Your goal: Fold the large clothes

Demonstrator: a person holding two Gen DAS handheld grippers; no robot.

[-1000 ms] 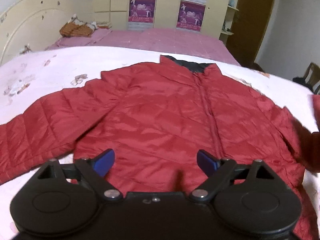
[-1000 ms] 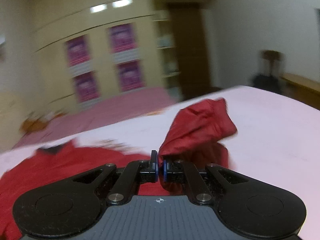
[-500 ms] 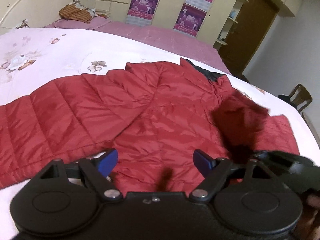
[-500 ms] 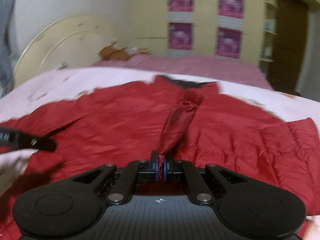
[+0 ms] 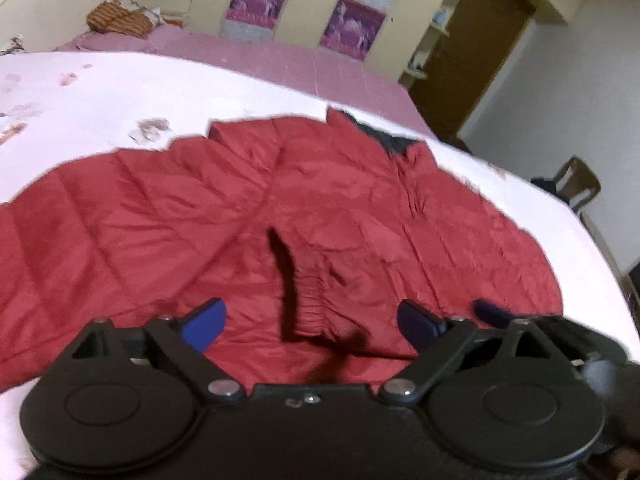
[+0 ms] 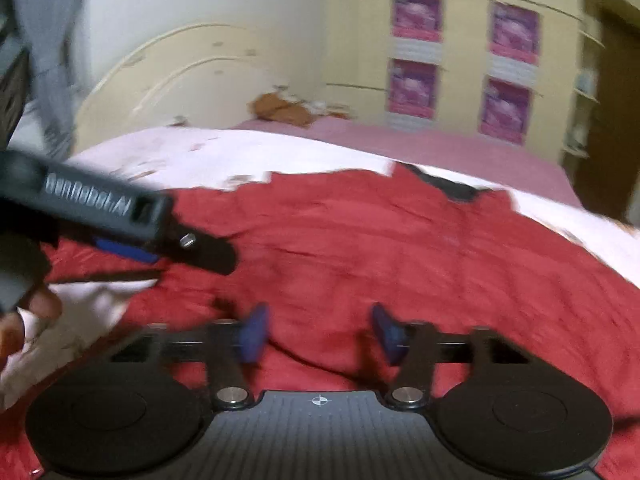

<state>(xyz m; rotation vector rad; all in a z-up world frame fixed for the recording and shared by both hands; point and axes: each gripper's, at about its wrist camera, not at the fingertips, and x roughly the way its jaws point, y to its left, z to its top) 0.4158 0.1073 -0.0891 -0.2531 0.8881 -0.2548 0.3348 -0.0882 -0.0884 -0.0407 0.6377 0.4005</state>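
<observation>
A red quilted jacket [image 5: 320, 208] lies front up on the white bed, dark collar [image 5: 384, 138] at the far end. Its right sleeve is folded across the body, the elastic cuff [image 5: 312, 300] resting near the hem. The left sleeve [image 5: 80, 240] is spread out to the left. My left gripper [image 5: 310, 322] is open and empty, just above the hem by the cuff. My right gripper [image 6: 318, 334] is open and empty over the jacket [image 6: 380, 248]. The left gripper's body [image 6: 120, 220] shows at the left of the right wrist view.
The white floral bedsheet [image 5: 120, 92] surrounds the jacket. A pink bedspread [image 5: 280, 60] and an orange bundle [image 5: 120, 20] lie beyond it, near the headboard. A wardrobe with posters [image 6: 460, 60] stands behind. A chair [image 5: 576, 184] and a door [image 5: 472, 48] are on the right.
My right gripper carried the right sleeve over the jacket's body, opened and let it go. The sleeve now lies folded on the front. The left gripper stayed open near the hem.
</observation>
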